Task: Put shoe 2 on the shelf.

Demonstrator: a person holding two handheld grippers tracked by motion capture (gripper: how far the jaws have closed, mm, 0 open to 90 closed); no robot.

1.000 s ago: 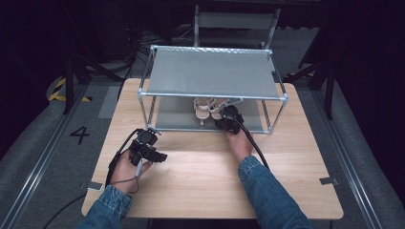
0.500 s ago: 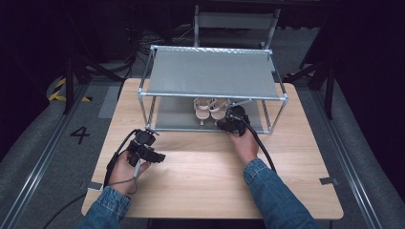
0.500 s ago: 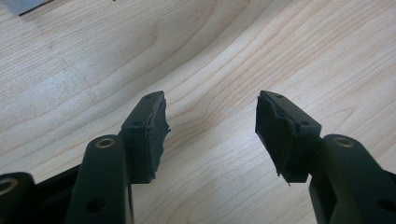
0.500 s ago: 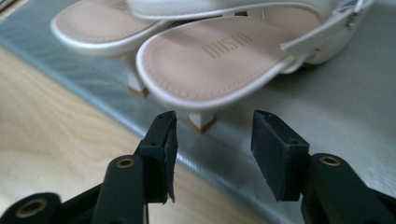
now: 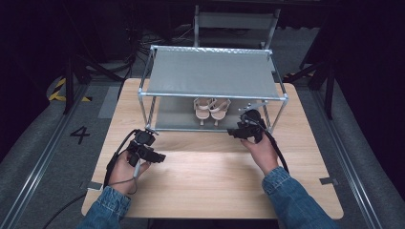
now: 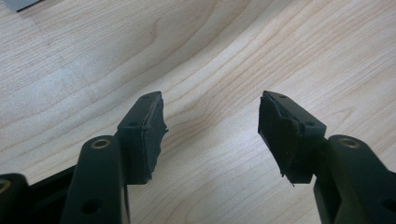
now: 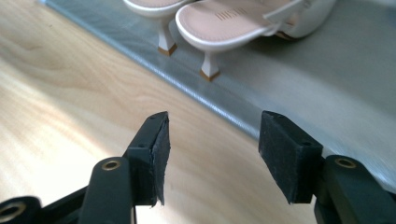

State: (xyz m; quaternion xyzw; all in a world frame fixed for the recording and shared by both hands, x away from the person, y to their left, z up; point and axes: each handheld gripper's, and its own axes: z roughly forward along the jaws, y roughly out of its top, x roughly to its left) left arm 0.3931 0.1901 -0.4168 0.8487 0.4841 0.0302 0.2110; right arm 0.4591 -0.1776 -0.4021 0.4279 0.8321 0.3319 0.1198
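A two-tier metal shoe rack [image 5: 212,71] is seen standing at the far side of a light wooden table [image 5: 215,176], viewed from above. On the rack's lower shelf [image 5: 174,117], a pair of pale pink heeled sandals [image 5: 211,109] is set side by side, heels toward the person, near the middle of the shelf and under the grey upper shelf.

The right gripper [image 5: 237,132] is held just outside the rack's front right corner, in front of the lower shelf's edge and to the right of the sandals. Its jaws have just been opening and are spread wide, with nothing between them. In the right gripper view, the right gripper [image 7: 212,156] is pointed at the shelf's front rail; the sandals [image 7: 224,21] are seen beyond and above the jaws, apart from both pads, with the two slim heels resting just inside the shelf's edge.

The left gripper [image 5: 160,157] is held over bare tabletop, in front of the rack's front left corner and well apart from the sandals. In the left gripper view, the left gripper [image 6: 212,126] is shown with jaws spread, only wood grain between them, nothing grasped. Denim sleeves [image 5: 291,200] are seen at the near edge of the table.
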